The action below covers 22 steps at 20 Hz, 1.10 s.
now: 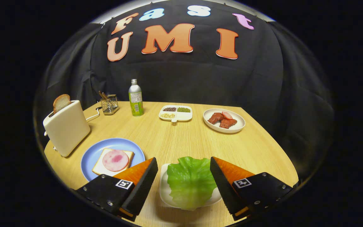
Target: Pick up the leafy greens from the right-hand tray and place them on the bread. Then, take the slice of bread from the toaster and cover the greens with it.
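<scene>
**Jaws straddling the greens, nothing gripped yet**

My gripper (181, 176) is spread wide, one finger each side of the greens (190, 181), with a gap on both sides and no contact that I can see. The leaf lies on its white tray (164, 189) right between my fingers, so the approach looks lined up for a pinch: I judge the next move is down and close.

The target bread (101, 167) sits on the blue plate (90, 157) just ahead of my left finger, and a pink meat slice (115, 160) is already on it. It's a short carry, presumably why the plate and tray sit side by side.

The toaster (67, 127) stands beyond the plate. The second slice (61, 102) pokes up out of the slot, easy to grab later.

Well ahead of me are a bottle (135, 101), a wire holder (109, 104), a divided dish (175, 113) and a plate of meat (224, 120), all clear of my path.

The surface is a light wood-grain table (181, 138), flat and matte. Black cloth wall behind, lit from above.
</scene>
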Tool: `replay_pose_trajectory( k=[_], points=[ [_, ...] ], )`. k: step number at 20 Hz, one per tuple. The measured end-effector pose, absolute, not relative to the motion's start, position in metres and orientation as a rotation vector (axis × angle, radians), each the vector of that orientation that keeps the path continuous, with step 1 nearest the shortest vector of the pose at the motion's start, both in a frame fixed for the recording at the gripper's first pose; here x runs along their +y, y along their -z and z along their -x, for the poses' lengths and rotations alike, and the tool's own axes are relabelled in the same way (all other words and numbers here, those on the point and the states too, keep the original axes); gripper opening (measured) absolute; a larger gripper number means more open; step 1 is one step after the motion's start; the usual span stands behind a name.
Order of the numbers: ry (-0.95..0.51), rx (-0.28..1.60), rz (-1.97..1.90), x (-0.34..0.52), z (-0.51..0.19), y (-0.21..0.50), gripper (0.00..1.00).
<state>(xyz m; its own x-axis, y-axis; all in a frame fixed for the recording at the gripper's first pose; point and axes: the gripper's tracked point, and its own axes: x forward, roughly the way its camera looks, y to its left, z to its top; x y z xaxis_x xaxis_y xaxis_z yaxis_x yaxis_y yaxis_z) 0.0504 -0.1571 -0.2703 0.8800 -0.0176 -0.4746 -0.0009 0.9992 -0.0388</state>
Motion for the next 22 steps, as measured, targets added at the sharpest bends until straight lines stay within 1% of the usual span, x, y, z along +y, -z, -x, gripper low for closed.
replay_pose_trajectory(
  k=[6, 22],
  points=[
    [0.007, 0.593, 0.026, -0.162, -0.048, 0.308, 1.00],
    [0.010, 0.683, 0.041, -0.163, -0.048, 0.341, 1.00]
  ],
)
